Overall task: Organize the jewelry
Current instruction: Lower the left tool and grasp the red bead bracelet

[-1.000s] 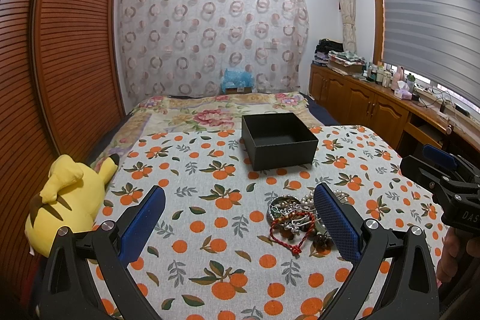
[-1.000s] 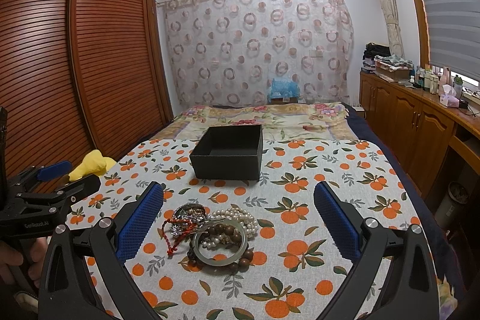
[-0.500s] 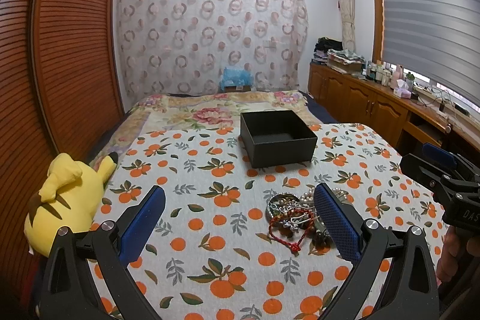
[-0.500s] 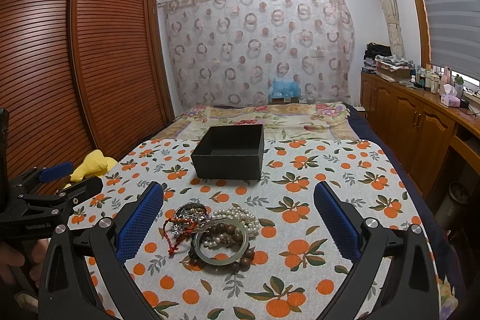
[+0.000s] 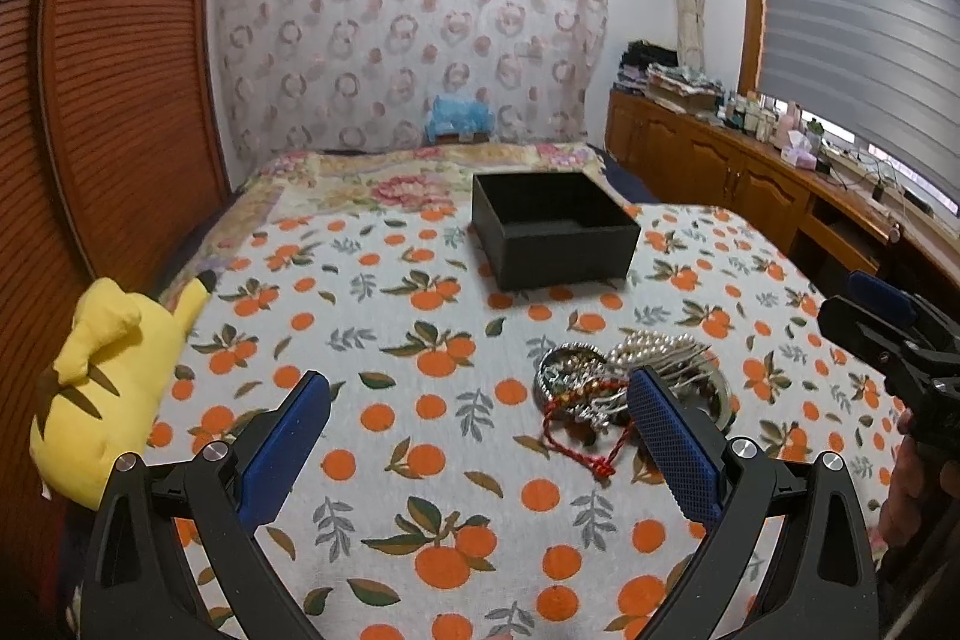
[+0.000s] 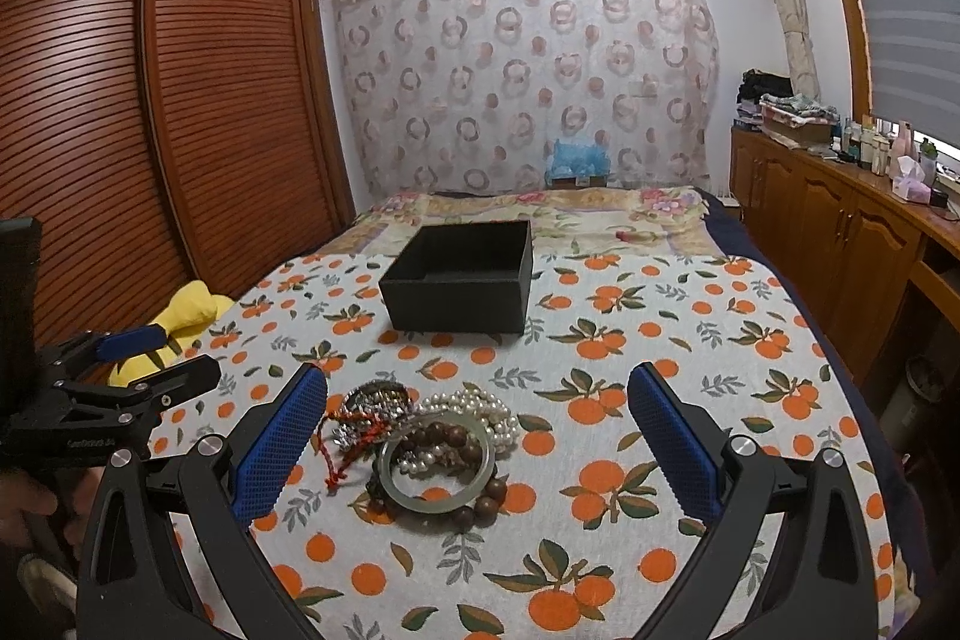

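A pile of jewelry [image 6: 420, 430] lies on the orange-print bedcover: a grey bangle [image 6: 438, 469], a brown bead bracelet, a pearl string [image 6: 480, 406], a red cord bracelet [image 6: 336, 445]. The pile also shows in the left wrist view [image 5: 618, 388]. An open black box [image 6: 459, 277] stands behind it, seemingly empty, also in the left wrist view [image 5: 555, 229]. My left gripper [image 5: 480, 436] is open and empty, left of and near the pile. My right gripper [image 6: 477, 424] is open and empty, jaws straddling the pile from the near side, above it.
A yellow plush toy [image 5: 102, 376] lies at the bed's left edge. A brown louvred wardrobe [image 6: 150, 100] stands on the left. Wooden cabinets [image 6: 840, 232] with bottles run along the right. A curtain hangs behind the bed.
Both grippers have eased slightly forward and down toward the pile. Nothing has been taken hold of.
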Available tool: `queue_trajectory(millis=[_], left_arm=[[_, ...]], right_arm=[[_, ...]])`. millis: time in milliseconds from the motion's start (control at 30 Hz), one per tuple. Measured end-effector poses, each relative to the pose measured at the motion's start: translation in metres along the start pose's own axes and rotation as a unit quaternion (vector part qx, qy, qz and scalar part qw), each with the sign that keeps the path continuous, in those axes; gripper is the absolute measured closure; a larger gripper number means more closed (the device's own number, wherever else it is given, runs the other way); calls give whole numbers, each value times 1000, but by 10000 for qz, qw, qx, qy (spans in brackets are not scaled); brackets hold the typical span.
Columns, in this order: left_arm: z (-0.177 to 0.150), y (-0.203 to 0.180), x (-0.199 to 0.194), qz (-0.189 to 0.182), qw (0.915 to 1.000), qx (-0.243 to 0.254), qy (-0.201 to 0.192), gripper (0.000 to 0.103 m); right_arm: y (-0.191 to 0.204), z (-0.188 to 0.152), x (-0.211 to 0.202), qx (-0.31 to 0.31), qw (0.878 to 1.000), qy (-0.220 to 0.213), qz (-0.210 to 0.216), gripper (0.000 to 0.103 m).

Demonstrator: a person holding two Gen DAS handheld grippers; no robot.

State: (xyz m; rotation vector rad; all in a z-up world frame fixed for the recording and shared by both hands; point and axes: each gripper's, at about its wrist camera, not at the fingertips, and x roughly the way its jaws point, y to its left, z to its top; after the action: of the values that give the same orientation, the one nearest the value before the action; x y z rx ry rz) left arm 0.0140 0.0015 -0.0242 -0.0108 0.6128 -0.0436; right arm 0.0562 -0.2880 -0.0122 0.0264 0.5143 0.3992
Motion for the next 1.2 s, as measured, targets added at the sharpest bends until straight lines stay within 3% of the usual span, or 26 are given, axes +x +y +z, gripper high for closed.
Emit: queue_trajectory(millis=[167,300,567,967,1067,1200], left_arm=[[-7,2,18,-194,9994,74,283,7],[-12,-3,31,-369,9979,215,493,10],[-21,-5,67,-960,9888,116,1133,39],[-22,-14,94,-1040,9847,204,1385,79],[-23,-13,95,-1051,9846,224,1381,100],[-21,-8,85,-970,9881,177,1182,100]], right_arm=[[0,-7,8,-46,9999,136,65,4],[-2,-13,15,-69,9995,283,147,10],[-3,-23,27,-131,9982,545,213,14],[-12,-28,32,-77,9975,677,196,14],[-12,-30,32,-99,9972,714,216,14],[-10,-32,36,-153,9964,792,265,17]])
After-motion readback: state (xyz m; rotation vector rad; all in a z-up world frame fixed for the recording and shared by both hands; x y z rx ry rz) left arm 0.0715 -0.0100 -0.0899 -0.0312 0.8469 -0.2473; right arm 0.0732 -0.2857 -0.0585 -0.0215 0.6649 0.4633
